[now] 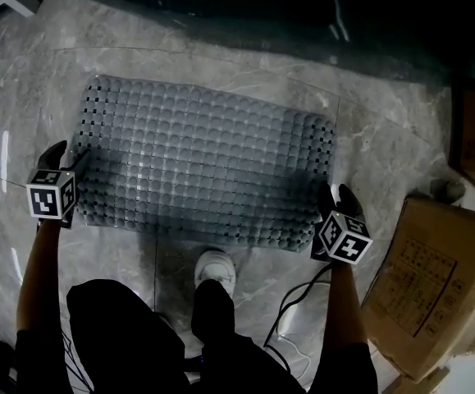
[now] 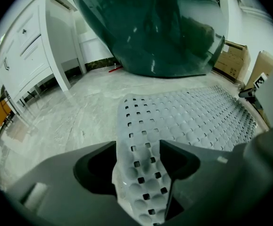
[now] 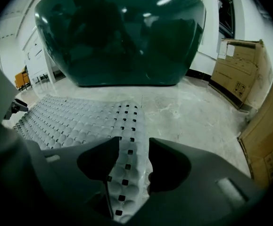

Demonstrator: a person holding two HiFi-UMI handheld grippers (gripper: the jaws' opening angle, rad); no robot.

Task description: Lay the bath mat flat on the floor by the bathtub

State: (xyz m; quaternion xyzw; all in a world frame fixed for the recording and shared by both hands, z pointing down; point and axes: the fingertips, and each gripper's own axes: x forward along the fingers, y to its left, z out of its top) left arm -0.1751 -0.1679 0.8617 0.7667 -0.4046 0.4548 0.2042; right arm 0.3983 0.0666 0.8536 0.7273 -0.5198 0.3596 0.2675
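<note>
Pinching opposite near corners, both tongs are clamped on the bath mat (image 1: 204,167). The left gripper (image 2: 138,161) has a puckered fold of it between its jaws, and the right gripper (image 3: 132,161) nips a similar fold at the other end. The mat lies spread on the grey marble floor (image 1: 385,138) just in front of the dark green bathtub (image 2: 150,27), with only the held corners raised.

It looks soft and rubbery, buckling where it is gripped, so it is probably light and floppy and would sag if held at one point. Its bubbled, perforated surface may catch on the stone rather than slide. Holding the two corners and keeping it taut seems the sensible way to handle it.

No brand shows on the mat. The cardboard box (image 1: 426,294) at the right carries print, but it is too small to read.
</note>
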